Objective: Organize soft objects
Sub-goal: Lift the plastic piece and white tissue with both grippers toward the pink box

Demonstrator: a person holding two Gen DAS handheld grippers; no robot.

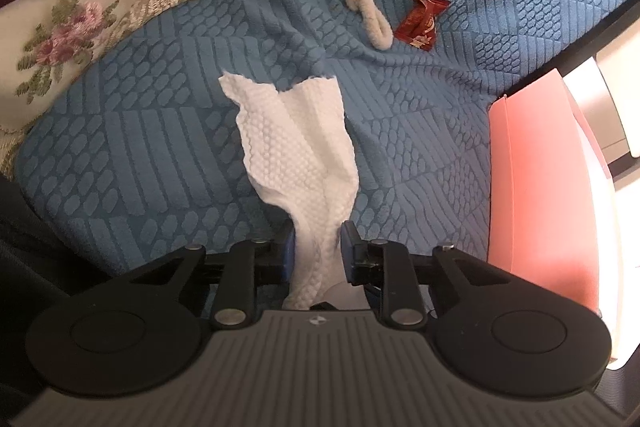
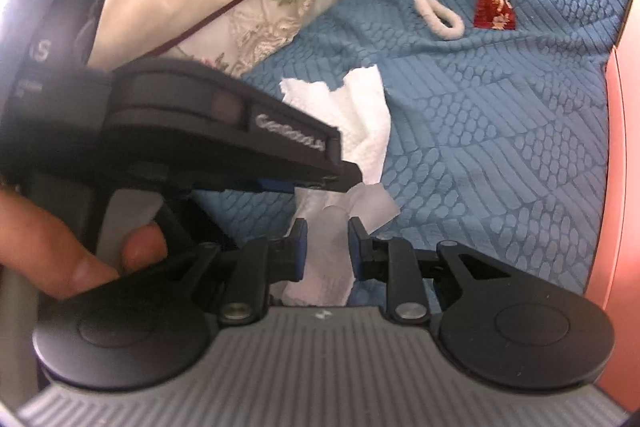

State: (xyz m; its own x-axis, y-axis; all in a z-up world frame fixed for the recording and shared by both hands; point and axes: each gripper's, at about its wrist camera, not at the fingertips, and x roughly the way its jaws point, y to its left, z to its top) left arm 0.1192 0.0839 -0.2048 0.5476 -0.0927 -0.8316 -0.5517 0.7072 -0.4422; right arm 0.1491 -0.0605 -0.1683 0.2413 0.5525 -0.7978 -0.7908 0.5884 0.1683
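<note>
Jaws of left gripper (image 1: 318,247) and right gripper (image 2: 328,247) both pinching white tissue (image 1: 296,131), stretching it for folding.

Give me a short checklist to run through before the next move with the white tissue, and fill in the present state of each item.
1. Left tool has the tissue between its pads: ok.
2. Right tool has tissue between its pads: ok.
3. Both pads press firmly: cannot tell.
4. Tissue lies flat: not ok, it is crumpled and twisted.
5. White fuzzy loop and red wrapper lie apart from the tissue: ok.
6. Tools clear of each other: not ok, the left tool crosses close over the right one.
</note>
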